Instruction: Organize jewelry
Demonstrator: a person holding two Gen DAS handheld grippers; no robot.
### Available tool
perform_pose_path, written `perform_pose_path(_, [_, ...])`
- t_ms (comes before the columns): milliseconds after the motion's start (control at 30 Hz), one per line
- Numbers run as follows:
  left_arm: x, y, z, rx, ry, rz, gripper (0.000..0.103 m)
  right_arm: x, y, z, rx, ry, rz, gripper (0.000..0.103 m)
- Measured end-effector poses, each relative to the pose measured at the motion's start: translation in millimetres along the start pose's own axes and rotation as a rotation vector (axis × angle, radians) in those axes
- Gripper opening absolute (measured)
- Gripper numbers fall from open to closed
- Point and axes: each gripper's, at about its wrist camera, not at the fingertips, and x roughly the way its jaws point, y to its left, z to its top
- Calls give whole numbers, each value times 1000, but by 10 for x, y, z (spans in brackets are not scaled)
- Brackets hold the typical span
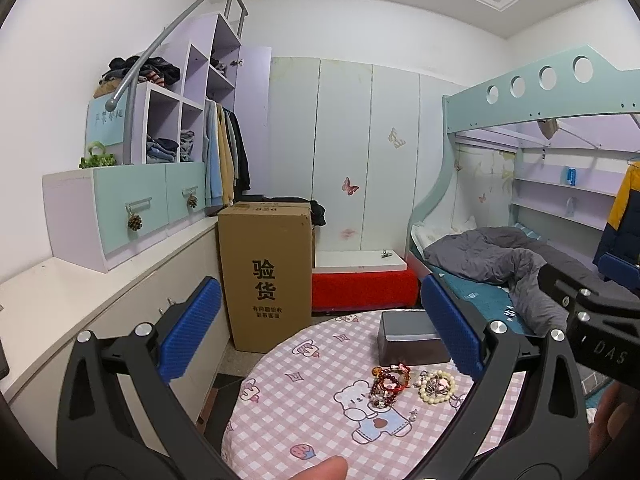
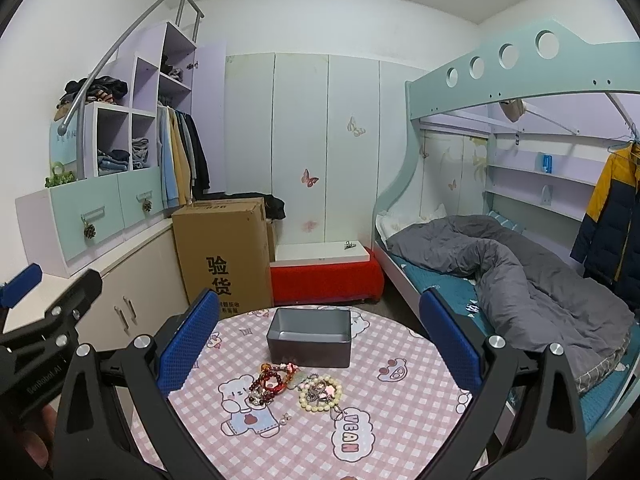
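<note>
Jewelry: all pieces lie loose on the bench, none in the box; red bead bracelets heaped in a tangle, touching the pearl bracelet just to their right; a silvery piece rests inside the pearl ring, probably a chain or charm, too small to tell; a small earring-like item sits apart, nearer the camera on the bear print.

Grey box: open-topped, upright, just behind the heap toward the far bench edge; interior appears empty as far as the right wrist view shows.

Left gripper: jaws wide apart, holding nothing; raised above the near edge of the bench, box and heap seen between its blue pads.

Right gripper: jaws likewise wide apart, empty; aimed over the heap toward the box, clear of every piece.

Progress, judged: task at its start; nothing sorted, nothing boxed; every piece remains to be lifted and placed, and the tangled red bracelets will likely need separating first; the small item looks hardest to pinch.
</note>
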Motion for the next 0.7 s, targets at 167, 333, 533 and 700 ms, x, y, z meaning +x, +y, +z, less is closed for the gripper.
perform_pose_path(167, [15, 62, 9, -36, -4, -22, 97, -13, -46, -28, 12, -7, 5, 96])
perform_pose_path(333, [19, 71, -18, -37, -6, -34, 97, -15, -54, -39, 12, -8, 13, 96])
perform_pose_path(533, [9, 61, -35, -30, -11, -37, 97, -22, -81, -16, 8, -11, 21, 96])
perform_pose_path(700, [44, 94, -56, -33, 1, -38, 97, -27, -89, -31, 8, -12, 24, 96])
